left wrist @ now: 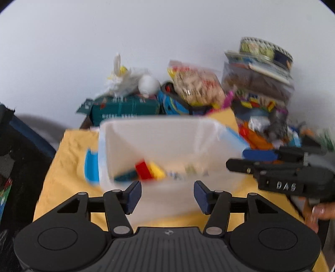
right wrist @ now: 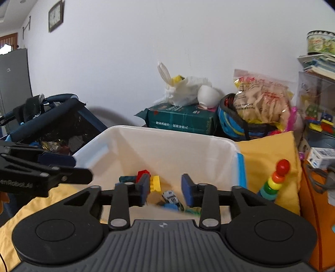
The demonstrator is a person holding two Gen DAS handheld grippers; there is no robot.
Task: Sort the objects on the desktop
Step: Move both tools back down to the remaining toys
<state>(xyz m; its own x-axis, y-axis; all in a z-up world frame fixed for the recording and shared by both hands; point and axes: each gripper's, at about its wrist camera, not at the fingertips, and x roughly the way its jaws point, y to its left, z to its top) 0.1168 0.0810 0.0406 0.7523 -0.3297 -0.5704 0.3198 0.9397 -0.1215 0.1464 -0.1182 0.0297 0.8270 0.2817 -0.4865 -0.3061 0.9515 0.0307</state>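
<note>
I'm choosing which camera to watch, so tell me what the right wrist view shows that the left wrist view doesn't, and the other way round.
Only the right wrist view shows the stacking ring toy on the yellow cloth, the wall clock and a small toy car in the bin. Only the left wrist view shows the person's hand under the right gripper. Both show the white bin with red and yellow blocks inside, the green box and the snack bag.

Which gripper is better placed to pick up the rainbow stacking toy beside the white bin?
Right. The stacking toy stands just right of the right gripper, whose jaws are open and empty. The left gripper faces the bin, with no view of the toy.
</note>
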